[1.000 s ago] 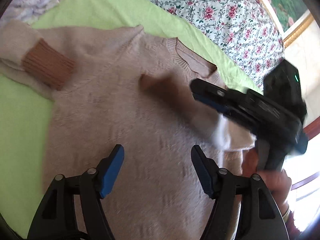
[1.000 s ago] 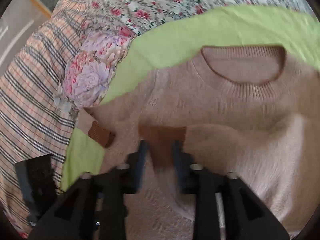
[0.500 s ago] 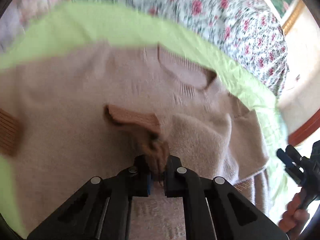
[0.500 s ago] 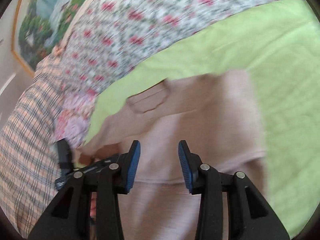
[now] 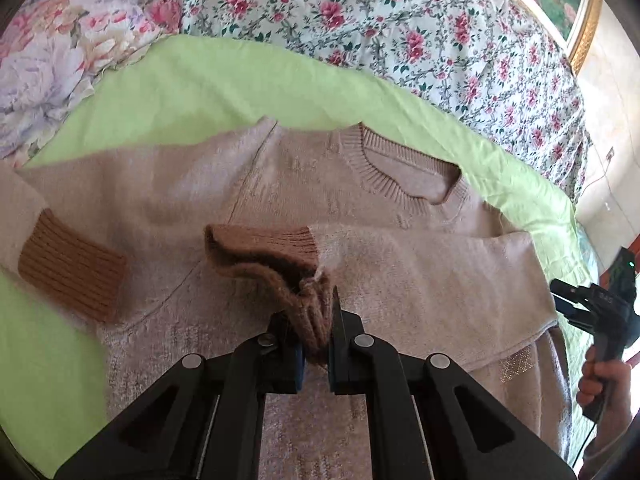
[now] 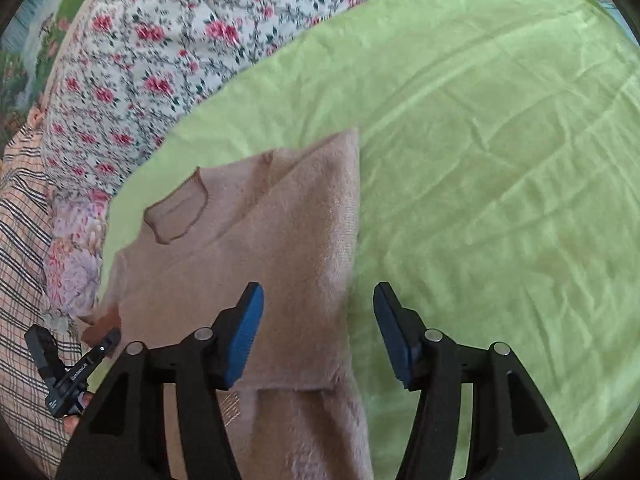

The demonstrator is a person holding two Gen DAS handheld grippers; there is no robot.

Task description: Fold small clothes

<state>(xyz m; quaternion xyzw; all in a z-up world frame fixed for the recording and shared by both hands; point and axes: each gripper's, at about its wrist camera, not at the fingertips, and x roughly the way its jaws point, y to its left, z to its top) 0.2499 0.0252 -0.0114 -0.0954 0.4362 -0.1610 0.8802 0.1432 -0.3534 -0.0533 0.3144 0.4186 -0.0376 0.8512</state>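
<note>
From the left wrist view: a beige sweater (image 5: 360, 208) lying flat on a green sheet (image 5: 192, 88), neckline toward the far side, near a floral bedcover (image 5: 400, 16). The left gripper (image 5: 316, 344) closed tightly on the brown ribbed cuff (image 5: 280, 264) of one sleeve, this sleeve folded across the chest, the cuff bunched and lifted a little between the jaws. A second brown cuff (image 5: 68, 276) resting on the left side, on the other sleeve, at the border of the sheet. At the right edge, the right gripper (image 5: 576, 300) held by a hand (image 5: 600, 384), beside the folded side of the sweater and apart from it. From the right wrist view: the right gripper (image 6: 316, 336) wide open, nothing between its blue pads (image 6: 244, 336), hovering over the right edge of the sweater (image 6: 260, 260) and the green sheet (image 6: 500, 160). The neckline visible at upper left; at lower left, the left gripper (image 6: 108, 340) against the brown cuff (image 6: 100, 324), near a striped fabric (image 6: 20, 240).
</note>
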